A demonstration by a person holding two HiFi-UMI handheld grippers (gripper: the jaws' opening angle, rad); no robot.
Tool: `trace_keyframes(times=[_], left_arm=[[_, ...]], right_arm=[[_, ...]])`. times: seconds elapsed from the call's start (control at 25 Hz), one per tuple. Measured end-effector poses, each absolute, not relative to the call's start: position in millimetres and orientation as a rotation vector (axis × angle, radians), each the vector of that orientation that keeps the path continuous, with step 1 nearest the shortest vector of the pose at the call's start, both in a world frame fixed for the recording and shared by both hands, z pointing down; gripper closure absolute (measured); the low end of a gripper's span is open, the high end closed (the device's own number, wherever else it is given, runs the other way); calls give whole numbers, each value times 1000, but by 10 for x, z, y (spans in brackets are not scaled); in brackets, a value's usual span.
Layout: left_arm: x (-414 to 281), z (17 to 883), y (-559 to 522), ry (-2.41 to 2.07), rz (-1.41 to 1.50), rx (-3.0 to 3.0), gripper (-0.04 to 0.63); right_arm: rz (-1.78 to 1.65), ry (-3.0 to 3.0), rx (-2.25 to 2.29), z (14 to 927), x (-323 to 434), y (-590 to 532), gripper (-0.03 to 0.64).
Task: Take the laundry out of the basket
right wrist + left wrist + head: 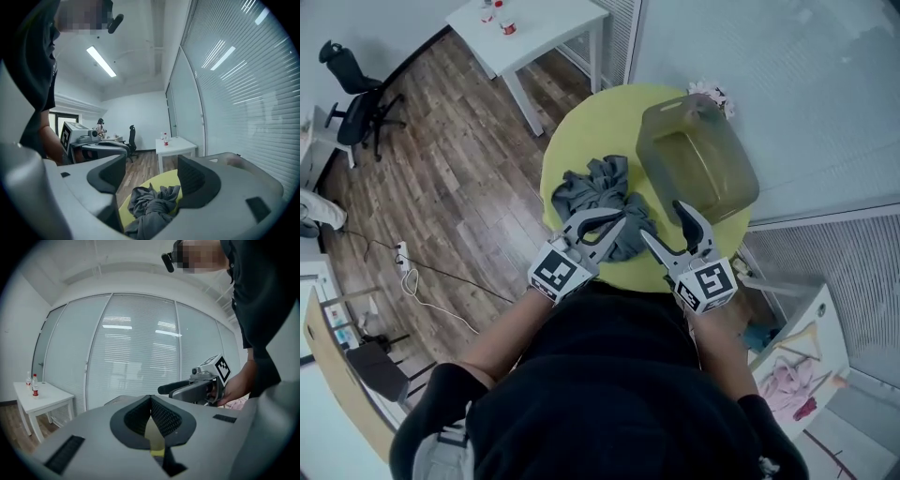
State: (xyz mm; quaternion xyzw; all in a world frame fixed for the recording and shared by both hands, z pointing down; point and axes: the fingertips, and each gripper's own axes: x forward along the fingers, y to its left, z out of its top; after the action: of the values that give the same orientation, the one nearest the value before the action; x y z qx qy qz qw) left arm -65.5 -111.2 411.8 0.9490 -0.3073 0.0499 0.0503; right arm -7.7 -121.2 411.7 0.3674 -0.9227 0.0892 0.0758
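Nearest the person, the left tool (617, 222) has its jaws pressed together on nothing, while the right tool (663, 221) stands wide apart and empty just above the grey laundry (600, 202). The laundry lies crumpled on the yellow counter (581, 127), outside the basket (698, 159) and close to the near rim. A careless sweep or a thin pinch could probably drag a fold over that rim to the floor, or knock the light basket beyond. The heap points nowhere; its longer run seems to slant from the tools toward the far left.
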Motion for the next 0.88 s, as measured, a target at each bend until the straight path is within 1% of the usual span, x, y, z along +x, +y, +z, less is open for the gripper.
trace_keyframes(times=[0.08,0.16,0.2,0.28,0.32,0.4,0.56,0.88], left_arm=[[-609,4015,-1138,-926,98,2890,586],[-564,3957,-1178,-908,106,2912,586],[-540,3946,-1195,-898,121,2924,586],[-492,3932,-1228,-889,118,2928,586],[-471,3919,-1245,-885,114,2929,586],[-428,3887,-1281,-874,116,2940,586],[-365,3849,-1323,-862,131,2963,586],[-340,3856,-1356,-870,121,2949,586]], right_arm=[[238,-2788,1136,4004,-23,-1237,259],[210,-2801,1165,3938,31,-1268,299],[191,-2805,1181,3911,61,-1276,340],[142,-2803,1215,3842,117,-1280,461],[118,-2800,1227,3805,140,-1286,501],[89,-2801,1238,3757,180,-1310,558],[78,-2806,1239,3742,246,-1350,592],[96,-2843,1216,3752,304,-1324,594]])
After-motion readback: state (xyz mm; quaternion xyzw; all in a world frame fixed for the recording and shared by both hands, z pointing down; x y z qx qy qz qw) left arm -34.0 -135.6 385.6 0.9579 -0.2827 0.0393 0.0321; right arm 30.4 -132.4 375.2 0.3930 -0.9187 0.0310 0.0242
